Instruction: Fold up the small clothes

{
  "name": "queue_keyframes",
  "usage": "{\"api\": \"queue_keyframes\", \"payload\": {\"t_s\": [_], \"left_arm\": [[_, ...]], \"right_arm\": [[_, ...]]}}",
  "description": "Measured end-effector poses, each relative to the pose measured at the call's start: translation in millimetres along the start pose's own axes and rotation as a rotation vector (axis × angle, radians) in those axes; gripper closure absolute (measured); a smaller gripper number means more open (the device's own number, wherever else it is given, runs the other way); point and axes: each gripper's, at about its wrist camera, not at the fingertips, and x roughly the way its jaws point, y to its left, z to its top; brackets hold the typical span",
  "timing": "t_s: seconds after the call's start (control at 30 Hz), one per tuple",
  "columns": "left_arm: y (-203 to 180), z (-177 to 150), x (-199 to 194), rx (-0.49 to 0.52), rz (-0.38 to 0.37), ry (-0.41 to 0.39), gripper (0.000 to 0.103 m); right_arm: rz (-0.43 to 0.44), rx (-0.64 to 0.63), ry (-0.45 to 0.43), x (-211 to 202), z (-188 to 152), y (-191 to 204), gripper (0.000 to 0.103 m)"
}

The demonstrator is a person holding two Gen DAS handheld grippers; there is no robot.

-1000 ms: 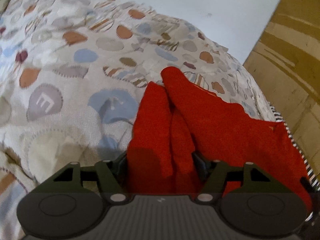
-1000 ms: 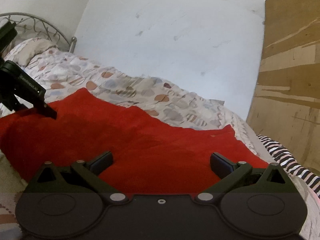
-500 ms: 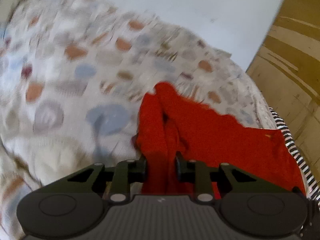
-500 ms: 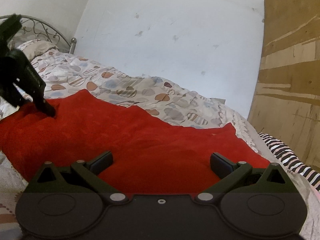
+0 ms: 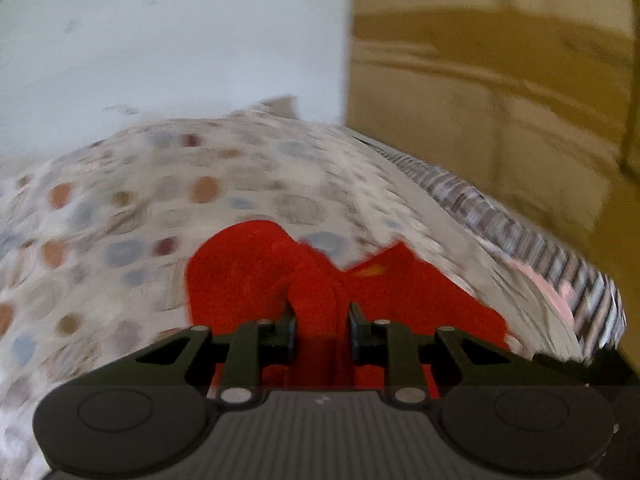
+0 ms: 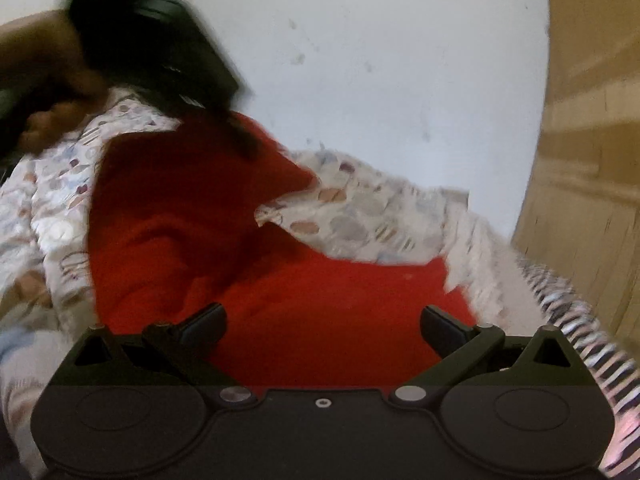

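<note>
A red garment (image 5: 240,280) lies on a patterned bedspread (image 5: 160,200). My left gripper (image 5: 322,320) is shut on a bunched fold of that garment and holds it up off the bed. In the right wrist view the left gripper (image 6: 240,140) shows as a dark blur at the upper left, held by a person's hand (image 6: 40,80), with the red garment (image 6: 180,220) hanging from it in a raised flap. My right gripper (image 6: 322,320) is open just above the garment's flat near part, and nothing is between its fingers.
A white wall stands behind the bed. A wooden panel (image 5: 500,80) (image 6: 592,120) rises at the right. A black-and-white striped cloth (image 5: 520,232) (image 6: 580,320) lies along the bed's right edge. The bedspread (image 6: 360,220) runs on beyond the garment.
The left gripper closed on the garment's edge, then lifted it and swung it right while rolling. The garment's left part now stands up off the bed. The right gripper rose a little.
</note>
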Motion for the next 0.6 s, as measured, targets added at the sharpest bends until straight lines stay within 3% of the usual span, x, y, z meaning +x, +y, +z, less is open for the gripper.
{"api": "queue_keyframes", "payload": {"t_s": [0.1,0.2,0.3,0.47,0.6], "left_arm": [[-45.3,-9.6,30.6,0.123,-0.028,0.057,0.078],[-68.1,-28.9,54.4,0.172,-0.05,0.124,0.077],[-80.0,-42.5,51.7,0.211,-0.024,0.104,0.071],[-72.5,-37.3,35.7,0.119,-0.087,0.07,0.02],[-70.5,-33.9,16.2,0.095,-0.086,0.044,0.009]], "right_arm": [[-0.069,-0.018,0.081,-5.7,-11.0,-15.2,0.0],[-0.053,0.076,0.107,-14.9,-24.4,-32.0,0.0],[-0.065,0.08,0.158,-15.0,-34.5,-34.2,0.0],[-0.08,0.115,0.206,-11.0,-48.3,-37.3,0.0],[-0.084,0.13,0.206,-12.6,-50.1,-36.6,0.0]]}}
